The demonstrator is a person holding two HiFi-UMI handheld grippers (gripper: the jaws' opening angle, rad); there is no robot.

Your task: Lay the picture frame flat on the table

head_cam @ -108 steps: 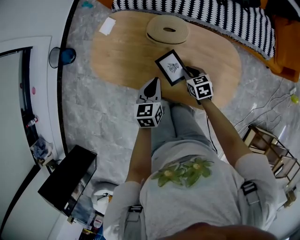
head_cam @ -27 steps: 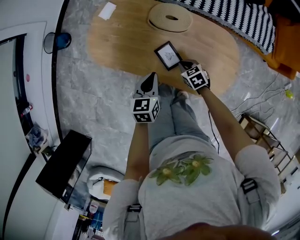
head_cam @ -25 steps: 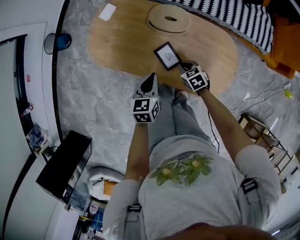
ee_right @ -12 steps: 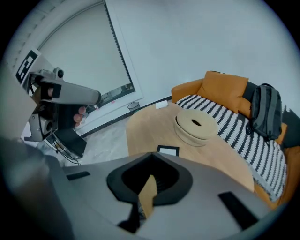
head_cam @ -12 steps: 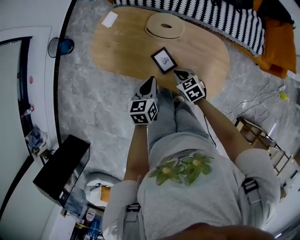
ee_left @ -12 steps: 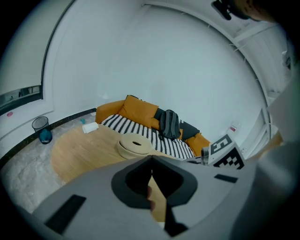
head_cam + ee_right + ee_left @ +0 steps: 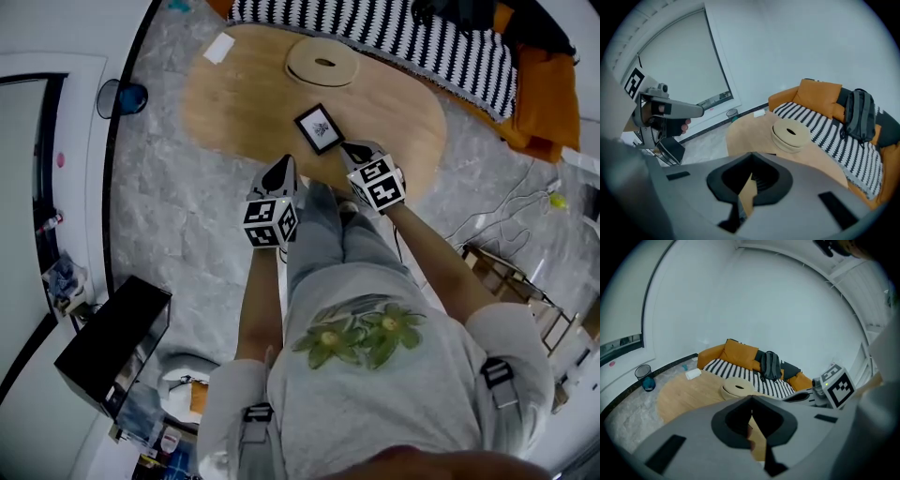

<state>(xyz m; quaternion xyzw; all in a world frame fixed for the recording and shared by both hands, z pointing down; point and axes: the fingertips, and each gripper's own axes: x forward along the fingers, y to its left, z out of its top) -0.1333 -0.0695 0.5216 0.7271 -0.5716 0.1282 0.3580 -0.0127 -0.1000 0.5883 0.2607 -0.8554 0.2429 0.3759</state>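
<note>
A small black picture frame (image 7: 318,128) with a white print lies flat on the oval wooden table (image 7: 234,94), near its front edge. My right gripper (image 7: 349,150) hovers just in front of and right of the frame, shut and holding nothing. A small gap separates its tips from the frame. Over the floor by the table's near edge, my left gripper (image 7: 284,161) is also shut and empty. In the left gripper view the left gripper's (image 7: 751,399) jaws meet at the tip. The right gripper view shows the right gripper (image 7: 751,157) shut the same way.
A round beige disc (image 7: 322,63) with a centre hole sits at the table's far side, and a white card (image 7: 221,47) lies at its far left. A striped sofa (image 7: 422,37) with a backpack (image 7: 856,115) stands behind. A blue bin (image 7: 122,96) and black box (image 7: 112,342) stand left.
Earlier my right gripper was at the frame's edge. It has since drawn back toward me, and the frame lies free on the table. The left gripper has hardly moved.
</note>
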